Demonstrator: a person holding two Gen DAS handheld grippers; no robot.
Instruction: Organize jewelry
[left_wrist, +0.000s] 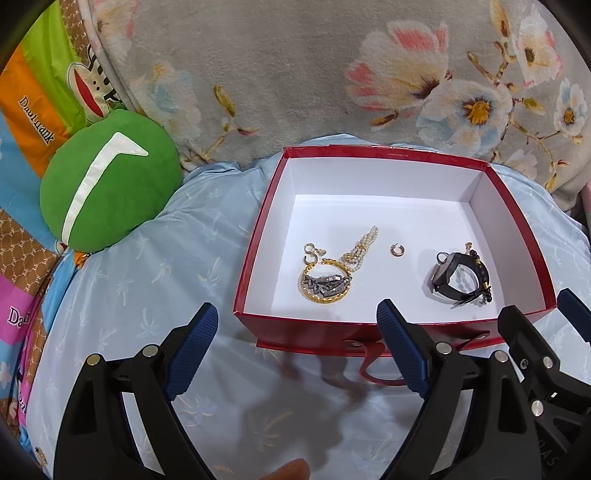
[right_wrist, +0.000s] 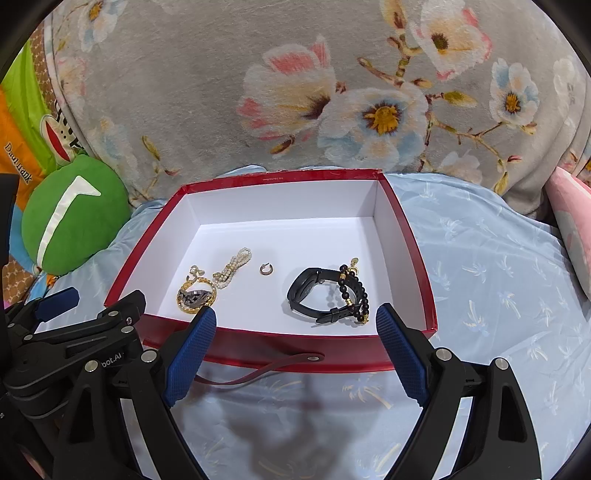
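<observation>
The left claw (left_wrist: 297, 321) and the right claw (right_wrist: 295, 325) both hang released, jaws spread wide with nothing between the blue pads, side by side just in front of the near wall of an open red box (left_wrist: 397, 326) with a white interior. The box rests on a pale blue bed sheet (left_wrist: 147, 288) printed with small palm trees.

All the jewelry in view lies on the box floor, toward the near side. On the left sits a gold chain bracelet (left_wrist: 325, 282) with a dark metal link band (left_wrist: 328, 285) lying inside its loop, a small gold earring (left_wrist: 312, 251) touching its far edge, and a pearl strand (left_wrist: 364, 247) running away from it. A single small hoop earring (left_wrist: 398, 250) lies alone in the middle. On the right, a black strap watch (left_wrist: 456, 277) rests with a black bead bracelet (left_wrist: 480, 273) draped against it.

No jewelry shows on the sheet outside the box, so the gathering looks finished or close to it. The pieces still overlap in two clusters; separating them may remain. No lid is in view.

A green plush cushion (left_wrist: 107, 181) and a grey floral blanket (left_wrist: 295, 74) sit behind.
</observation>
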